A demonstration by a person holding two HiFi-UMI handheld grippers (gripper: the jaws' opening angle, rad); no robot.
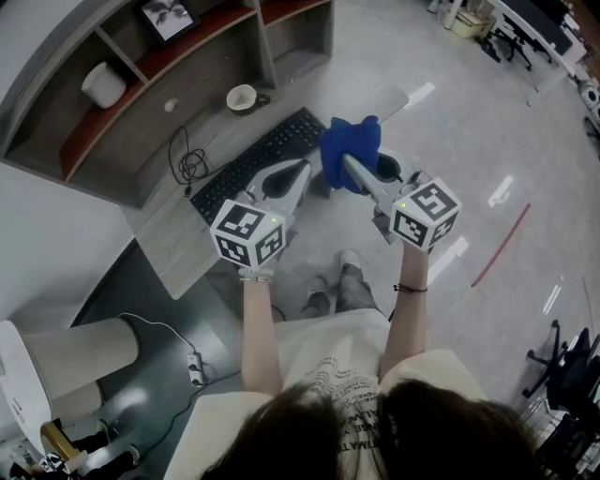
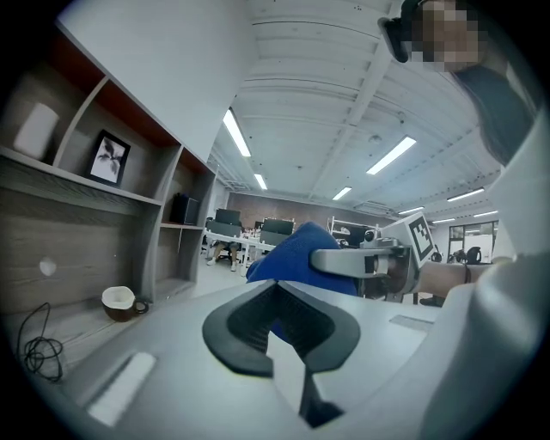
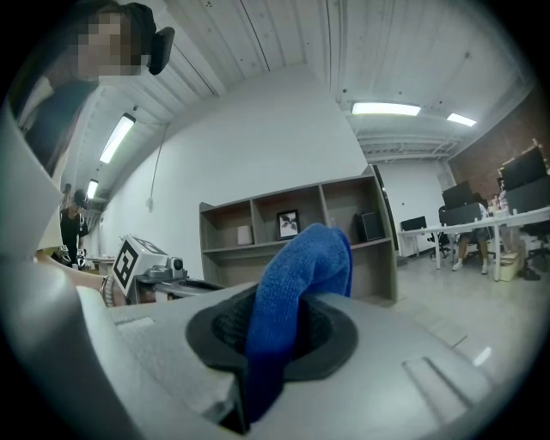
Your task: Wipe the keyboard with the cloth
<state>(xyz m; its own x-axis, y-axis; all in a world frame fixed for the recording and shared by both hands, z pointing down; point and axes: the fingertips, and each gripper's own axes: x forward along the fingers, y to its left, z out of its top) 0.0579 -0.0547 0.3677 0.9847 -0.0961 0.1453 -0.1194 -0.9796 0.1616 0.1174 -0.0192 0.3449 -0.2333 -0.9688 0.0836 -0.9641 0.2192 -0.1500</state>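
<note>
With the right gripper (image 1: 354, 167) clamped on the cloth (image 1: 349, 148), raised near the keyboard (image 1: 258, 161), and the left gripper (image 1: 298, 176) slightly parted and empty, lower the cloth flat onto the keys.

One black flat keyboard (image 1: 258, 159), one blue terry cloth (image 1: 352, 141), one white-and-brown cup (image 1: 242, 97), one white cylindrical pot (image 1: 103, 84), one dark-framed picture (image 1: 167, 17) and one coiled black cable (image 1: 190, 167). Two grey handheld grippers, the left gripper (image 1: 302, 171) and the right gripper (image 1: 348, 163), each carry one marker cube.
</note>
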